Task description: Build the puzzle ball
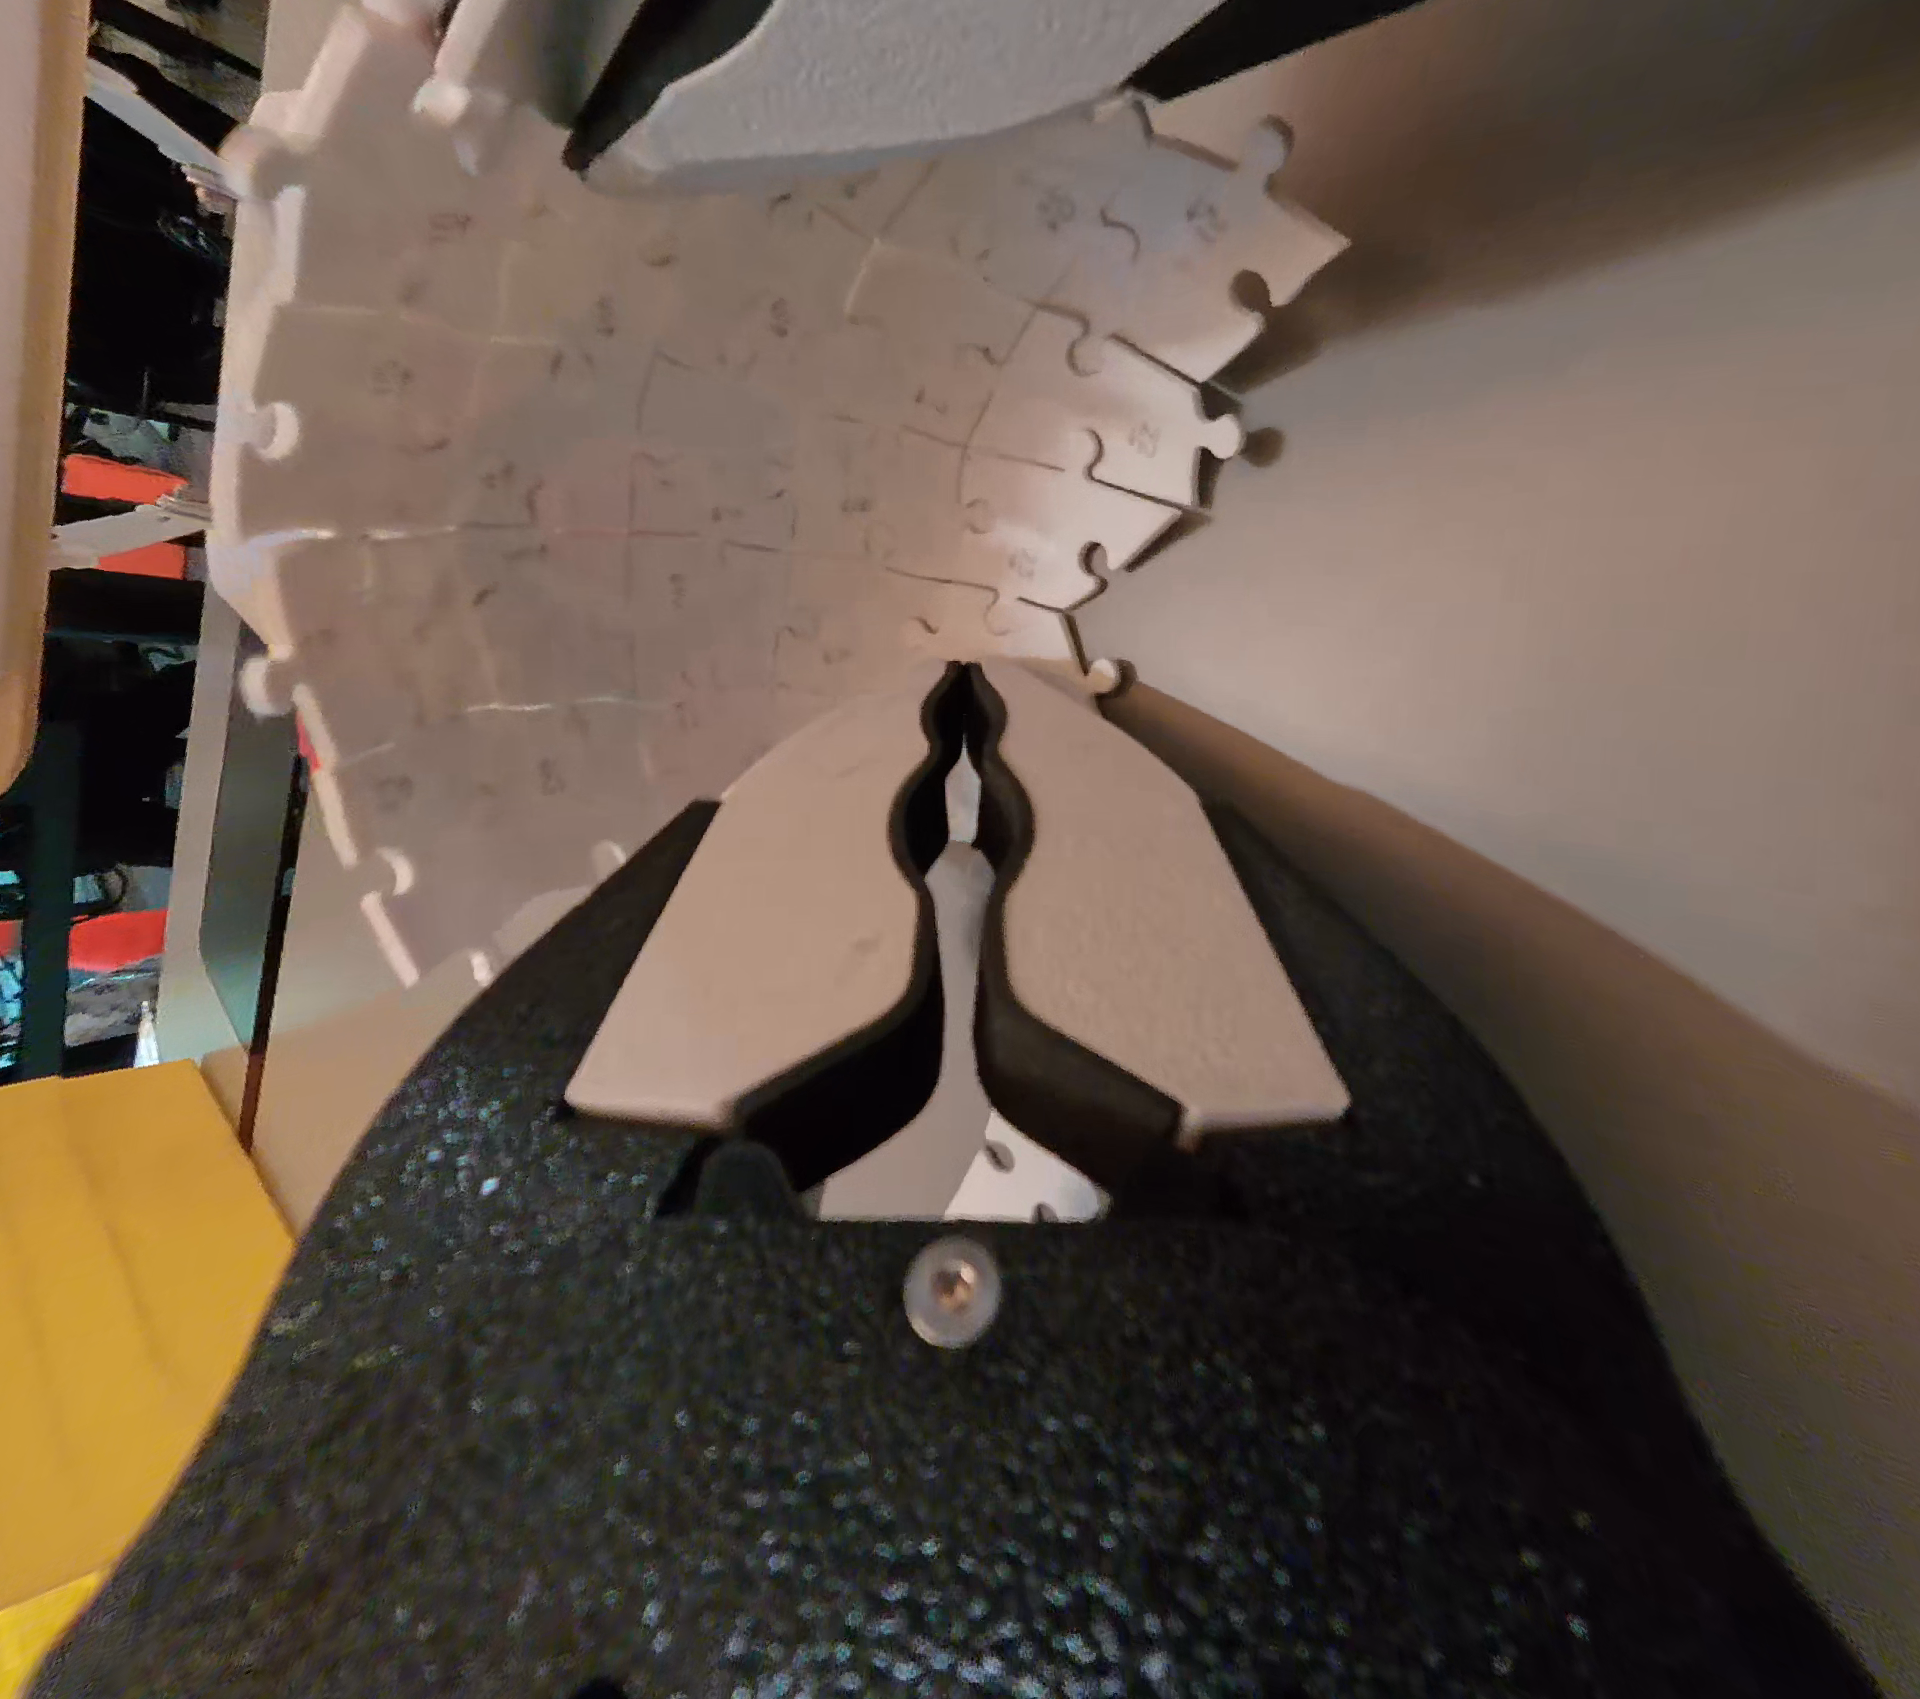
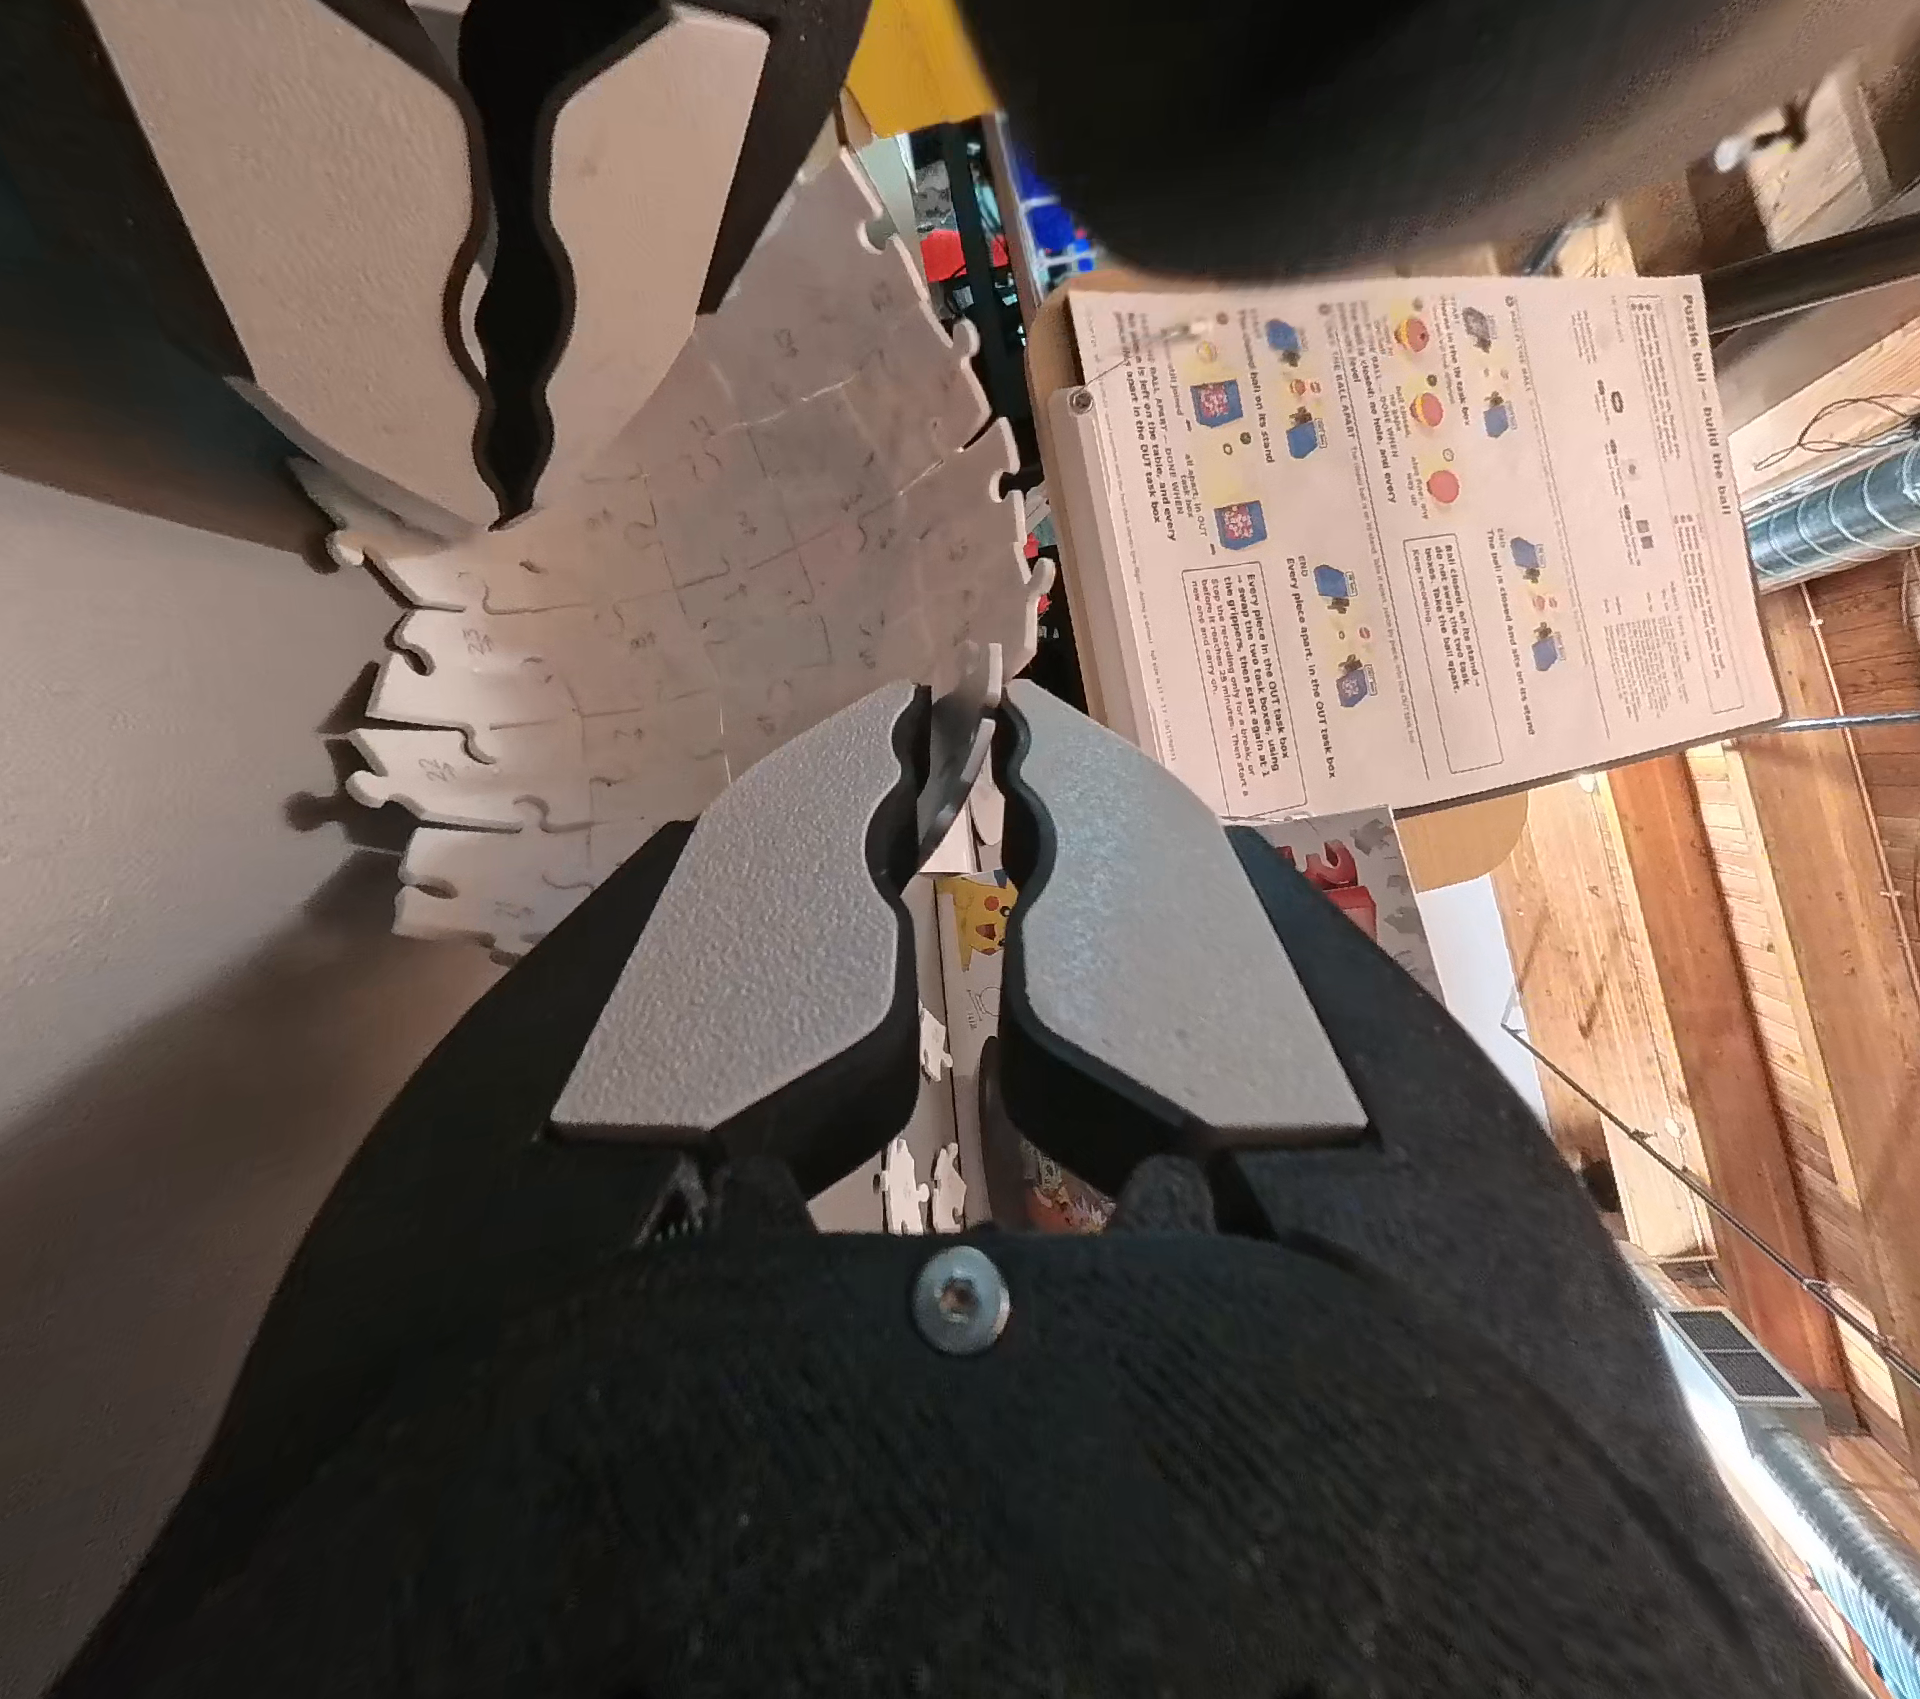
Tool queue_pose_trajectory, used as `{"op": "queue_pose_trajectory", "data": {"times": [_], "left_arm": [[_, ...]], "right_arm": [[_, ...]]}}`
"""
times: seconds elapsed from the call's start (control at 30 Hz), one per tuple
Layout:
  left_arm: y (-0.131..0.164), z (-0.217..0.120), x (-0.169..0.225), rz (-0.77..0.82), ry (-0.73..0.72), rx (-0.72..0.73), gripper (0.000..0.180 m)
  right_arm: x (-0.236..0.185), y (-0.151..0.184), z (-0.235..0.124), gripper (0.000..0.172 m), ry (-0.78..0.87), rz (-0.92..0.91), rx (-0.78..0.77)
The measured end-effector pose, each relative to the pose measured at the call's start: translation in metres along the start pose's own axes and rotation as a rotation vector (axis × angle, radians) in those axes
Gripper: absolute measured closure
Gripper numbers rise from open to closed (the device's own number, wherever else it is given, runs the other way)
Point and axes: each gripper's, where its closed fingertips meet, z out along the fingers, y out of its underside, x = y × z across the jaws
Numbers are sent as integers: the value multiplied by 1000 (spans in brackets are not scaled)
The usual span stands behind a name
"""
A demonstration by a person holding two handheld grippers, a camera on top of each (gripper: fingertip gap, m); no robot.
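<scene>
right gripper [image 2: 961,745] fingers clamp loose white puzzle piece [image 2: 961,756] at shell rim | left gripper [image 1: 966,683] fingers closed against curved white puzzle shell [image 1: 644,444] edge | shell between both, beside pale tabletop [image 1: 1558,506]

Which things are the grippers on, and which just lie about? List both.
At the grippers:
- left gripper, shut, tips at the edge of the curved white puzzle shell
- right gripper, closed on a white puzzle piece at that shell's rim

Lying about:
- printed sheet
- loose puzzle pieces
- yellow sheet
</scene>
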Motion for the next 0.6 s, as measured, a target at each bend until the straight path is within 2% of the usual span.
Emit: {"op": "queue_pose_trajectory", "data": {"times": [0.2,0.33,0.6], "left_arm": [[0,0,0,2,-14,15,180],[-4,-9,-7,-106,-30,80,180],[0,-7,6,-214,108,12,180]], "right_arm": [[0,-1,-1,161,3,-10,-5],[0,-2,-2,161,4,-19,-5],[0,-3,-2,161,6,-22,-2]]}}
